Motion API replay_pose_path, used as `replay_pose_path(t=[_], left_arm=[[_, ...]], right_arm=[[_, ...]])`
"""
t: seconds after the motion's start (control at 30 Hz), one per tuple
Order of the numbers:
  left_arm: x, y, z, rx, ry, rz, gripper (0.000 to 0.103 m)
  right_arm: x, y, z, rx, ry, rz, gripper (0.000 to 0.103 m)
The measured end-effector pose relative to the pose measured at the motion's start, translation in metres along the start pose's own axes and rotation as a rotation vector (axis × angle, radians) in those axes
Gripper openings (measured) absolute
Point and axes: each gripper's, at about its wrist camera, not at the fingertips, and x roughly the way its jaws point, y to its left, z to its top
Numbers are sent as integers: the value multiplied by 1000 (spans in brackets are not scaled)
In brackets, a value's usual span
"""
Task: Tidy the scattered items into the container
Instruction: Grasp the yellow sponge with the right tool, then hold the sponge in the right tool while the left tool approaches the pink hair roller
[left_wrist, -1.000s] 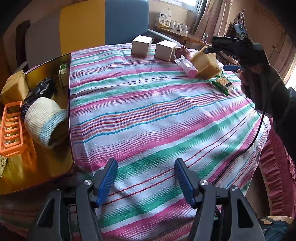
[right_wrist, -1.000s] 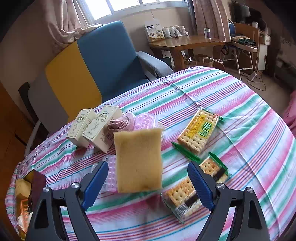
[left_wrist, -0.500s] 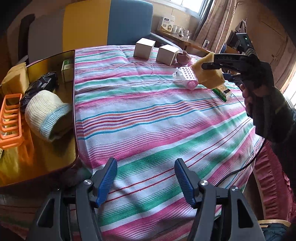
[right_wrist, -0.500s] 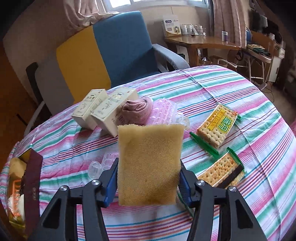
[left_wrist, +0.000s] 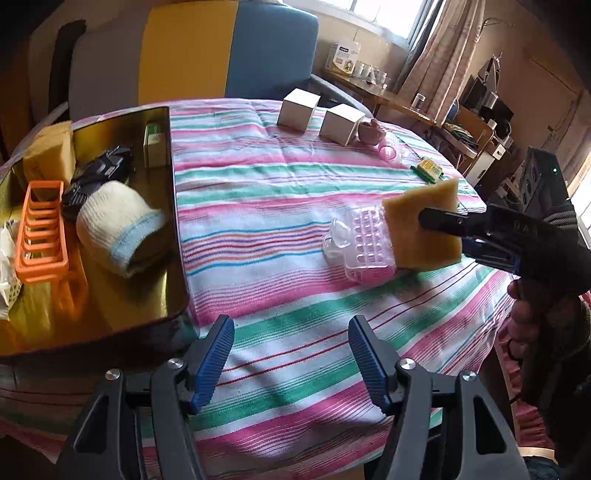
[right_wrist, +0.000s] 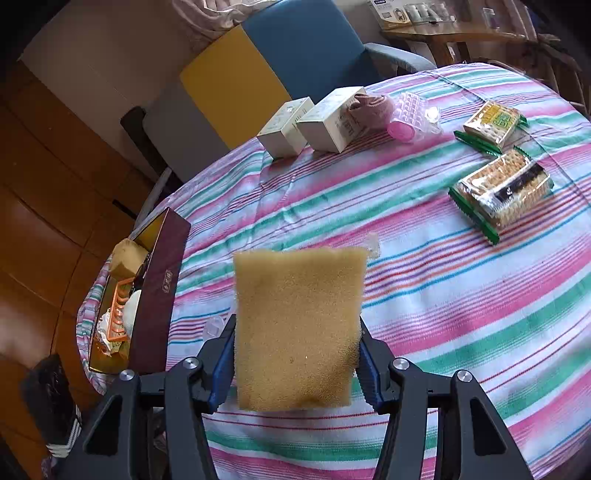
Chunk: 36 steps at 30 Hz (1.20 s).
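My right gripper (right_wrist: 295, 354) is shut on a yellow sponge (right_wrist: 299, 332), held upright above the striped tablecloth. In the left wrist view the sponge (left_wrist: 424, 229) hangs mid-table in that gripper (left_wrist: 448, 236). A clear pink-tinted plastic tray (left_wrist: 365, 243) sits right against the sponge; I cannot tell whether it rests on the cloth or is carried. The container, a gold-lined box (left_wrist: 173, 221) with maroon walls (right_wrist: 155, 295), stands at the table's left. My left gripper (left_wrist: 290, 332) stands open and empty near the box's front corner.
The box holds an orange rack (left_wrist: 40, 232), a rolled white sock (left_wrist: 118, 229), a black item and another sponge. Two white cartons (right_wrist: 332, 118), a pink cloth (right_wrist: 373, 107), a clear pink case (right_wrist: 410, 114) and two cracker packs (right_wrist: 502, 192) lie at the far side.
My right gripper closed on the sponge, lifted it and carried it from the far items toward the box. The clear tray came along with it. The left gripper stayed put.
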Motion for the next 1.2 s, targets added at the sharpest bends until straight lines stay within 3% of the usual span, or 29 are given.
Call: replay_pose_path(t=[0.2, 0.4, 0.5, 0.63, 0.8, 0.9, 1.1, 1.2], left_arm=[[7, -31, 28, 97, -12, -11, 66], [42, -54, 45, 165, 47, 6, 66], [58, -53, 49, 148, 76, 13, 68], [66, -48, 51, 121, 90, 26, 75], [80, -41, 49, 111, 119, 98, 70], [81, -37, 50, 95, 117, 91, 70], [78, -35, 49, 94, 108, 93, 70], [63, -36, 54, 52, 65, 30, 70]], right_arm=[[1, -2, -5, 2, -7, 6, 60], [7, -18, -9, 59, 1, 46, 75], [8, -21, -10, 60, -4, 63, 76], [8, -23, -8, 60, -12, 73, 76], [1, -20, -4, 5, -60, 13, 72], [-6, -21, 1, -24, -87, -20, 65], [-15, -41, 3, 15, -105, -45, 65], [-22, -53, 2, 42, -101, -41, 66]])
